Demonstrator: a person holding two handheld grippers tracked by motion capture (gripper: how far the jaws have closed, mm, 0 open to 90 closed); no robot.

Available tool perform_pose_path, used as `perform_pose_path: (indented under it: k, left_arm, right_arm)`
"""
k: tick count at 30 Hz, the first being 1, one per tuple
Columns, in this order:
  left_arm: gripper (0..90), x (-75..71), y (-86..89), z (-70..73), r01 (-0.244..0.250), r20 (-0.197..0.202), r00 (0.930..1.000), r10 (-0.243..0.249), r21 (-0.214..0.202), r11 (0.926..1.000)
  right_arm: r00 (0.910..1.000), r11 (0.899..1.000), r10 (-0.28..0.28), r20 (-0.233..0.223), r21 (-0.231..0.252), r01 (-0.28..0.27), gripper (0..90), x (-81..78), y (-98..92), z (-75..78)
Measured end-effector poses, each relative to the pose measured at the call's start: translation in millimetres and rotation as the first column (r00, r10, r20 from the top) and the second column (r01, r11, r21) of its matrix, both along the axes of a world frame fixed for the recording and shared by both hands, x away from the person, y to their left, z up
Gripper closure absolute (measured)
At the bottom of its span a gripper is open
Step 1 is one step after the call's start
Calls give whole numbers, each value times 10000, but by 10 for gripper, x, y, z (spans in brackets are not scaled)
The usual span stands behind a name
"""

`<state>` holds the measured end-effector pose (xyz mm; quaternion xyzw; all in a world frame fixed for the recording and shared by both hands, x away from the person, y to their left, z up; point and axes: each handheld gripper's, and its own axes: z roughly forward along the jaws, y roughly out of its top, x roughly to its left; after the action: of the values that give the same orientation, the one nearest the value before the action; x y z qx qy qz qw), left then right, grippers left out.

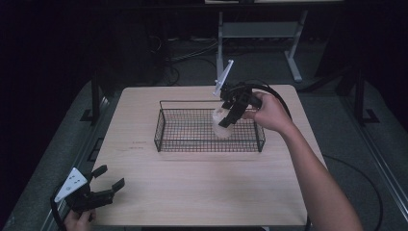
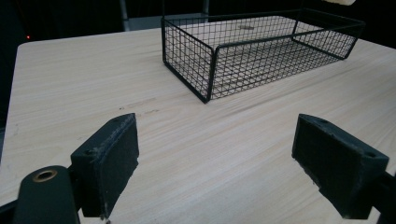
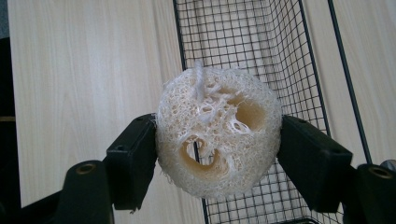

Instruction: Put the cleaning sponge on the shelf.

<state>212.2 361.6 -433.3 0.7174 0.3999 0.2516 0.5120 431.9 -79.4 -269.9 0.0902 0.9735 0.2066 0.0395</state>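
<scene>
At the lower left of the high view our left gripper [image 1: 103, 185] rests low over the desk [image 1: 202, 192], jaws spread wide and empty. Farther up, right of centre, our right gripper [image 1: 226, 118] tilts steeply down, hand [image 1: 267, 113] behind it, jaws clamped on the loofah slice [image 3: 217, 135] at the wire basket's [image 1: 161, 132] far right side. We judge it best to lower inside the rim before releasing.

Loofah [image 3: 218, 132] above basket [image 1: 163, 126], mid-table [image 1: 202, 192].

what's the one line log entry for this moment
right gripper: shut on loofah, above wire basket | left gripper: open, near table corner
</scene>
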Motion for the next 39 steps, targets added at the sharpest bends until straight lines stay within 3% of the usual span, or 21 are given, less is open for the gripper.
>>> perform_pose_path:
  k: [17,39]
  left_arm:
    - [140,1,10,-2,-43,9,10000,44,-60,10000]
    - [139,2,5,1,18,-6,10000,-18,27,10000]
  right_arm:
    - [9980,9987,-509,-386,21,511,296,299,14,-229]
    - [9949,9968,-770,-645,-258,755,295,480,130,-484]
